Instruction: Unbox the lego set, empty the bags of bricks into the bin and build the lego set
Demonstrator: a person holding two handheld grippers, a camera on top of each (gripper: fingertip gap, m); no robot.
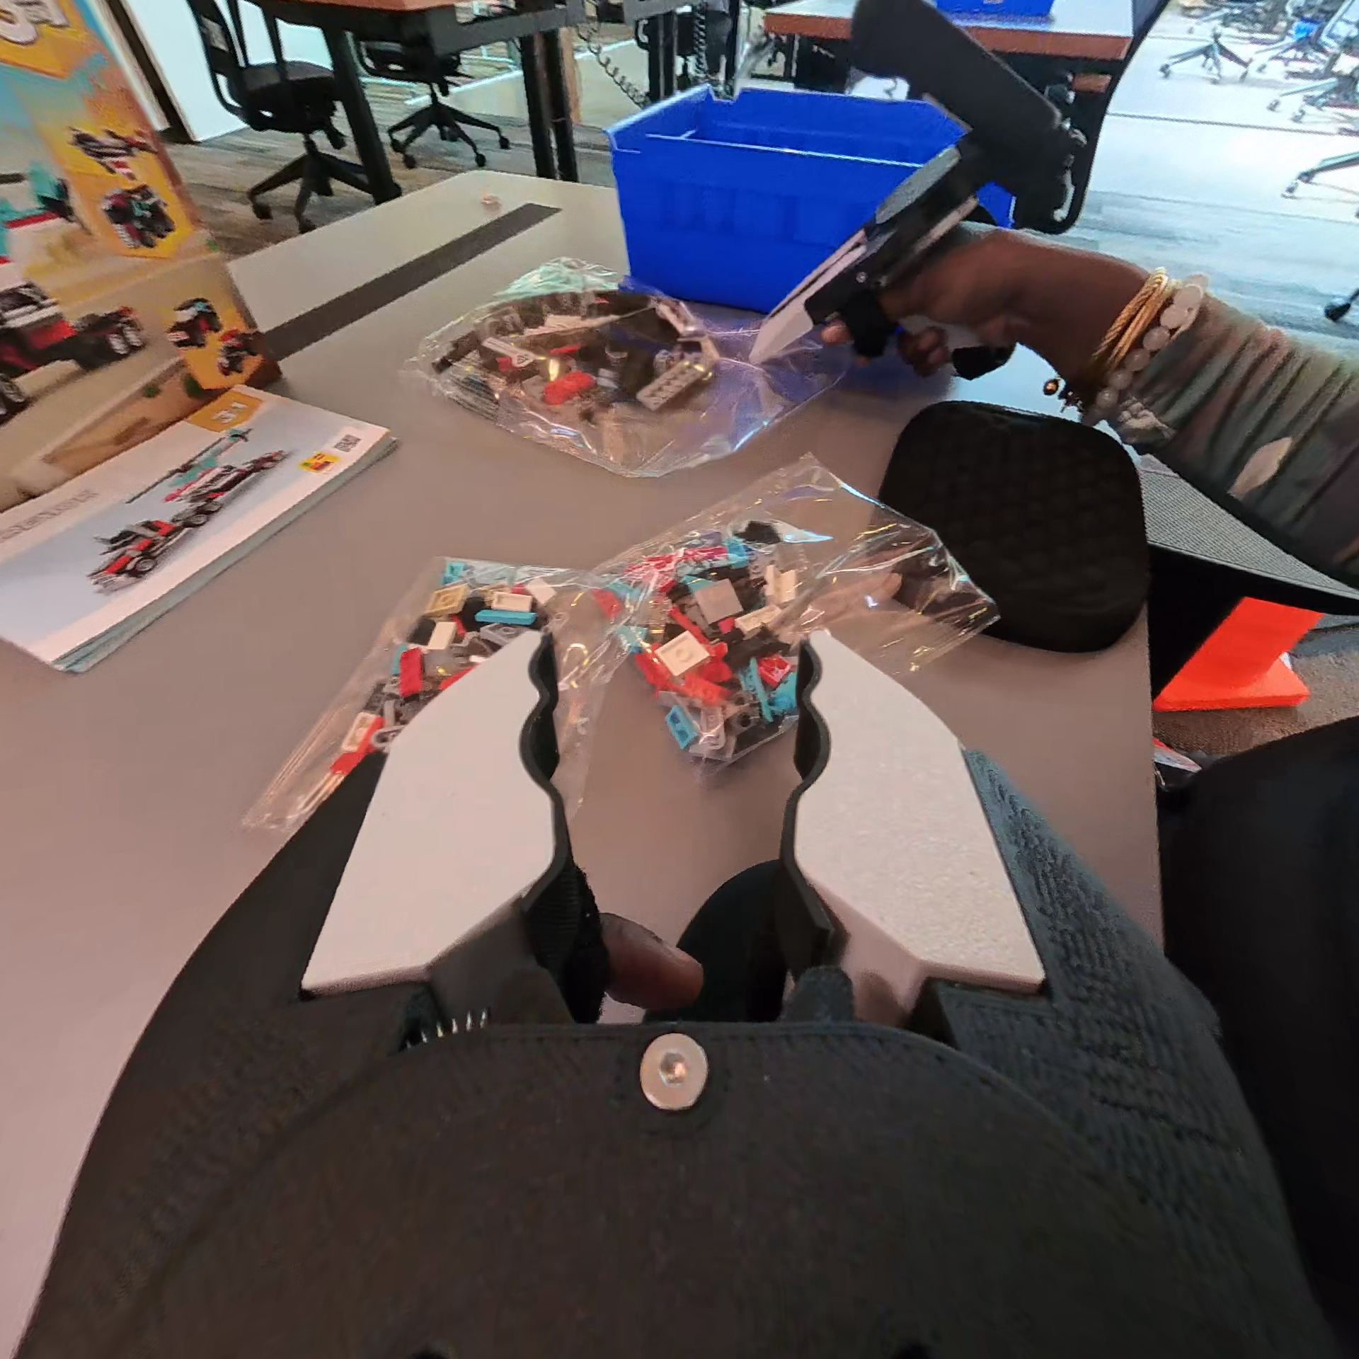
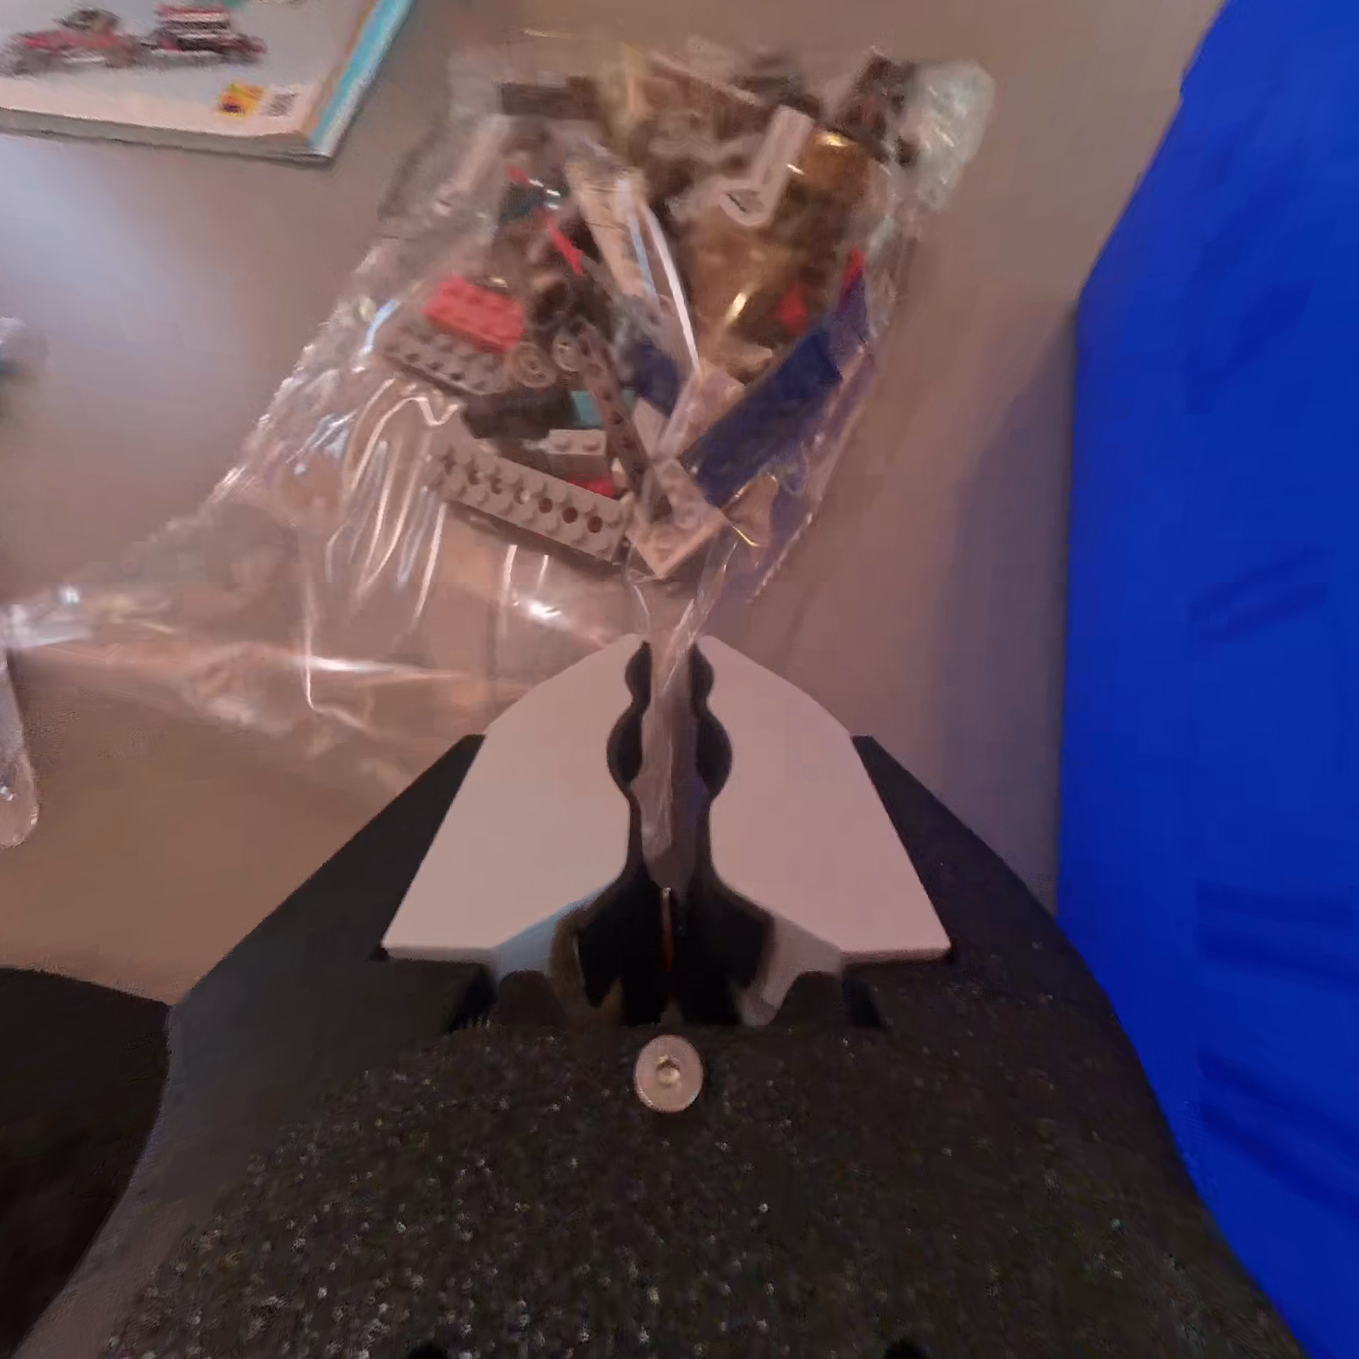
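The far bag (image 2: 632,353) of grey, black and red bricks is laid flat on the grey table (image 1: 184,772) just in front of the blue bin (image 1: 743,191), its long axis running along the bin's front wall and its empty corner turned toward the right gripper (image 2: 669,654). That clear corner is clamped between the right gripper's closed jaws. The left gripper (image 1: 673,647) is held with its jaws wide apart, nothing between them, above two nearer bags (image 1: 765,625) of red, turquoise and white bricks. What the bin holds cannot be seen. A booklet (image 1: 176,515) and the box (image 1: 95,243) are seen left of the bin.
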